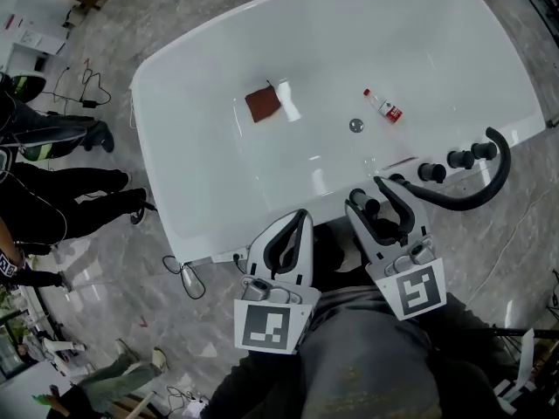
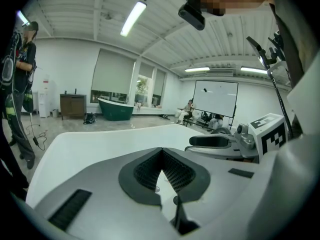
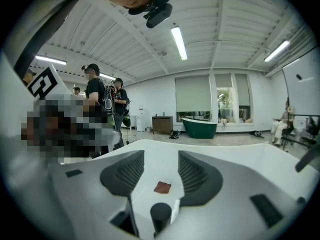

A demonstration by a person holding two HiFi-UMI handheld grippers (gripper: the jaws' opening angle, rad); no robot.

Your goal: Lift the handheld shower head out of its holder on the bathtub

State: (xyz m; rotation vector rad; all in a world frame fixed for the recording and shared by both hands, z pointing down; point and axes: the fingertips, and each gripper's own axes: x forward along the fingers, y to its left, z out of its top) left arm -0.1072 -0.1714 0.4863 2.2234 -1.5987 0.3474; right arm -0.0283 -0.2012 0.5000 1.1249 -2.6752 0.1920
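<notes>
— Where does the handheld shower head (image 1: 371,206) sit?

— Upright in its holder on the near rim of the bathtub (image 1: 201,190). It is a short matte black cylinder with a rounded top, and it stands between the jaws of the right gripper (image 1: 369,192).

— Does that claw hold it?

— No. The jaws stand wide apart, their ribbed black pads facing each other across a broad gap. The cylinder rises low in that gap, close to the gripper's body. Whether it brushes the inner edge of one jaw cannot be told.

— And the left gripper (image 1: 301,221)?

— Closed. Its pad tips press together in a point with nothing between them, and only a narrow wedge of white tub shows below the tips. It hangs just beside the right one, at the same near rim.

— What else lies about the tub?

— The shell is smooth, glossy, white and oval. On its floor lie a flat brown square patch (image 1: 263,103), a round metal drain (image 1: 355,125) and a small bottle (image 1: 384,106) with a red cap and red label, on its side. Along the rim to the right of the shower head stand three stubby black knobs (image 1: 431,172). A black pipe (image 1: 472,202) bends in a hook beside them.
</notes>
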